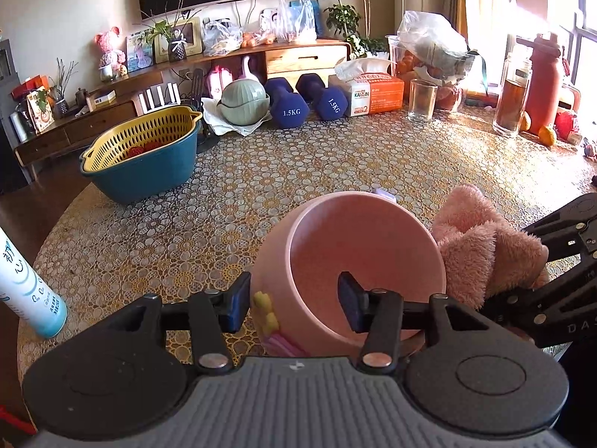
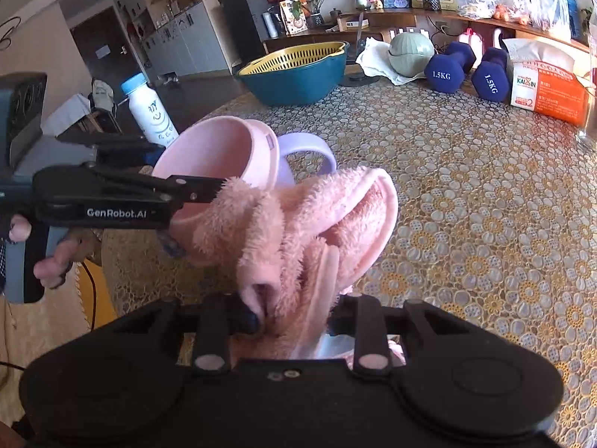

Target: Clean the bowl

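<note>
A pink bowl [image 1: 358, 257] is held tilted above the table, its mouth facing the right side. My left gripper [image 1: 294, 306] is shut on the bowl's wall, one finger outside and one inside. In the right wrist view the same pink bowl [image 2: 216, 153] shows with the left gripper [image 2: 194, 190] clamped on its rim. My right gripper [image 2: 294, 317] is shut on a fluffy pink cloth [image 2: 309, 231], which bunches up against the bowl's rim. From the left wrist view, the cloth [image 1: 481, 246] sits just right of the bowl, with the right gripper's body behind it.
A blue basin with a yellow strainer [image 1: 145, 149] stands at the table's left, two blue dumbbells [image 1: 306, 100] and a tissue pack [image 1: 373, 93] at the back. A lilac bowl [image 2: 309, 153] lies behind the pink one. A white bottle [image 2: 149, 112] stands at the table edge.
</note>
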`<state>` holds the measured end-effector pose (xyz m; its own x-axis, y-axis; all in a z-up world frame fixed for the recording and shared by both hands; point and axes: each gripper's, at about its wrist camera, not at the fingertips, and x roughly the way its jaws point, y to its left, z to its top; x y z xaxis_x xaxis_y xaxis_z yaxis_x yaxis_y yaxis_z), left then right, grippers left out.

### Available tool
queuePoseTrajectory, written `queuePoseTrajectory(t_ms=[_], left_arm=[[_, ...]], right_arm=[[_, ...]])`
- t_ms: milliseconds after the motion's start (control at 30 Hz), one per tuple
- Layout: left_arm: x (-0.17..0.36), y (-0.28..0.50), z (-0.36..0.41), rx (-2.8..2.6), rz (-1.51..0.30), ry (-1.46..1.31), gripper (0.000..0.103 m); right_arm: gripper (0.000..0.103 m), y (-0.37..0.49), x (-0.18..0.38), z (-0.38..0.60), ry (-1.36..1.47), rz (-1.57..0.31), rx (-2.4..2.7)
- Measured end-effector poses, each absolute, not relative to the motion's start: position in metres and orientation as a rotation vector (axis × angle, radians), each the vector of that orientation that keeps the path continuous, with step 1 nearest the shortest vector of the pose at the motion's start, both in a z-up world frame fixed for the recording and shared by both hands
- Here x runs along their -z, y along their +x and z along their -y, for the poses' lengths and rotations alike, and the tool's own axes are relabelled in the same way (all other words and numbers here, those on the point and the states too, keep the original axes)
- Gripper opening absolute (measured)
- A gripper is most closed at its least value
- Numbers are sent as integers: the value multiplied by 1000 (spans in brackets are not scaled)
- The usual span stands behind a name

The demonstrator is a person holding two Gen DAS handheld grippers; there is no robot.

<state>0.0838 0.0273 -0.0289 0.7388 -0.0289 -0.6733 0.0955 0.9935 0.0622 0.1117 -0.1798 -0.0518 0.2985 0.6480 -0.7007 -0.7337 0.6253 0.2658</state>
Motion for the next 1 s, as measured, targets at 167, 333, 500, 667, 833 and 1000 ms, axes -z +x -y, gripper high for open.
queuePoseTrajectory(t_ms=[167, 333, 500, 667, 833, 1000], left_arm=[[29, 84, -28, 65, -740, 86, 49], [30, 85, -26, 75, -746, 81, 49], [33, 84, -18, 90, -753, 105, 49], [32, 85, -21, 88, -748, 98, 49], [32, 87, -17, 92, -744, 104, 49], [28, 88, -15, 100, -744, 92, 49]], right_arm=[[29, 109, 32, 198, -92, -828, -893], [29, 113, 4, 206, -19, -761, -905], [29, 123, -2, 191, -13, -738, -903], [29, 132, 14, 182, 7, -769, -896], [29, 130, 21, 190, 18, -793, -896], [29, 128, 28, 196, 33, -821, -884]])
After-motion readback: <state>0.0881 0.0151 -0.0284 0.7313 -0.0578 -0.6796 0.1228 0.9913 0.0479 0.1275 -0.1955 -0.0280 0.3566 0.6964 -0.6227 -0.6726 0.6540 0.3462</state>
